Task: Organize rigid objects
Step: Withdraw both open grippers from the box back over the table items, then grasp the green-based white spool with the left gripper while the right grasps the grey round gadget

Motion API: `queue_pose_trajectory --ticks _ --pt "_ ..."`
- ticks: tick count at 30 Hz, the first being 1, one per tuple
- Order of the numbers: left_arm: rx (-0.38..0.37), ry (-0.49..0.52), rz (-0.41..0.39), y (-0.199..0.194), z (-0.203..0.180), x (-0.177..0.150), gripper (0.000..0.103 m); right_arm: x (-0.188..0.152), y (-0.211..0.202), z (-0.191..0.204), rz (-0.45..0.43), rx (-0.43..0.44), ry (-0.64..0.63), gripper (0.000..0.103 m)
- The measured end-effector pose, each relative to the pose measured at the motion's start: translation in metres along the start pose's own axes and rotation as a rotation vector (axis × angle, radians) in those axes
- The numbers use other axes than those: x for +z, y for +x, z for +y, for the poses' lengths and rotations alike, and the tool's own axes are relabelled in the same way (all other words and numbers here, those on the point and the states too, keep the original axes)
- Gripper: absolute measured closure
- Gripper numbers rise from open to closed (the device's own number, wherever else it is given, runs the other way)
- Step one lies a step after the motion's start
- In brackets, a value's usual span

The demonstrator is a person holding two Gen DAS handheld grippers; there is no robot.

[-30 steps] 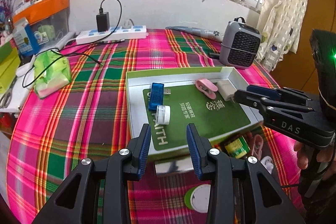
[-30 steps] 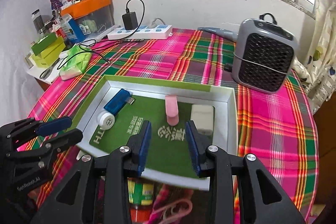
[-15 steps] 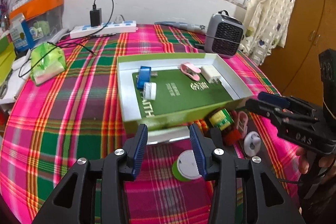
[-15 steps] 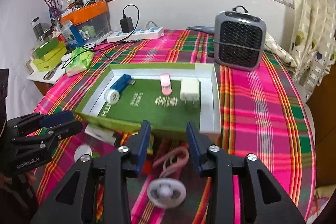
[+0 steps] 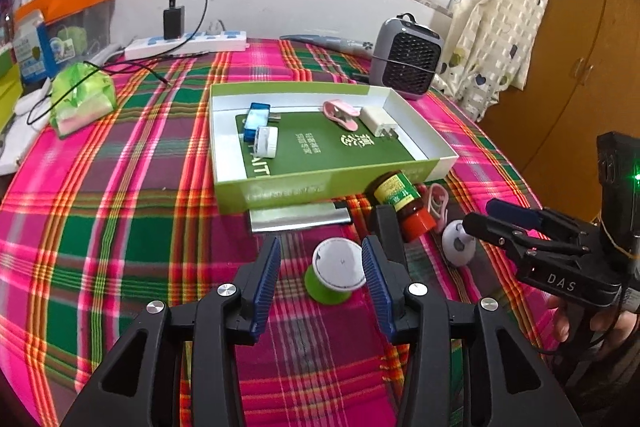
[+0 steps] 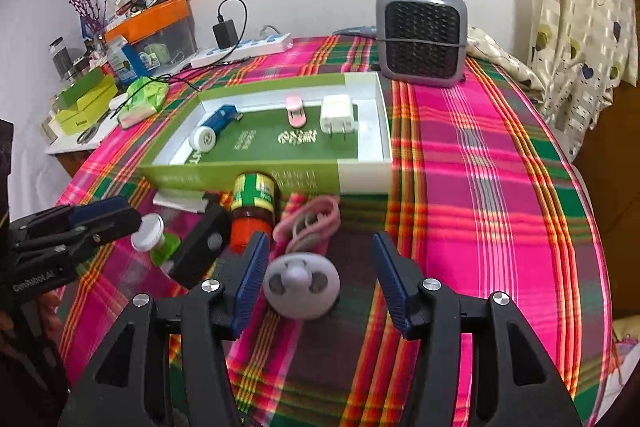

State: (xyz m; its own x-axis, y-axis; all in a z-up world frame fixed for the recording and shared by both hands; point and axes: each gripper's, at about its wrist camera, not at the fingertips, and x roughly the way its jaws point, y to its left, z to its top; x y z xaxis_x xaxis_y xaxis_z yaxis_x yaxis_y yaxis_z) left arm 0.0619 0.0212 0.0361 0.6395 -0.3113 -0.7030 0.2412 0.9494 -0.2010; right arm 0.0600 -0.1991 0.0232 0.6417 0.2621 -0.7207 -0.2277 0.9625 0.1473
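Pulling back from the tray (image 5: 320, 183), both grippers are now hanging over the loose clutter on the near side of it, where a second ago they were looking straight down into its green floor. The left gripper (image 5: 320, 267) is spreading its jaws around a green-based white-topped spool (image 5: 338, 273), which is sitting directly between its fingertips without either pad clearly touching it. The right gripper (image 6: 316, 275) is likewise spread wide, with a pale round disc (image 6: 300, 285) lying just ahead of and between its fingers, closer to the left one. Just beyond the disc a pink clip (image 6: 312, 223) and a red-capped bottle (image 6: 254, 211) are lying against the tray's near wall, and a flat silver case (image 5: 298, 219) is resting just ahead of the left gripper. Inside the tray, farther ahead, a blue USB stick (image 5: 256, 119), a small white jar (image 5: 267, 141), a pink clip and a white charger plug (image 6: 338, 115) are already sitting. The shift suggests the sorting is moving on to the next pickups, spool and disc being the likely candidates, with nothing gripped yet
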Motion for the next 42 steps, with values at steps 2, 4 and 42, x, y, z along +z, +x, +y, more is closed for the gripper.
queue_pose_trajectory --ticks 2,4,42 --pt "0.006 0.003 0.008 0.001 -0.001 -0.003 0.061 -0.004 -0.001 0.0 0.004 -0.009 0.004 0.049" --pt "0.006 0.007 0.016 0.002 -0.002 -0.006 0.061 -0.008 -0.002 0.002 0.0 -0.018 -0.007 0.049" --pt "0.021 0.052 0.083 0.033 -0.015 -0.004 0.061 -0.011 0.024 0.018 0.089 -0.05 -0.097 0.048"
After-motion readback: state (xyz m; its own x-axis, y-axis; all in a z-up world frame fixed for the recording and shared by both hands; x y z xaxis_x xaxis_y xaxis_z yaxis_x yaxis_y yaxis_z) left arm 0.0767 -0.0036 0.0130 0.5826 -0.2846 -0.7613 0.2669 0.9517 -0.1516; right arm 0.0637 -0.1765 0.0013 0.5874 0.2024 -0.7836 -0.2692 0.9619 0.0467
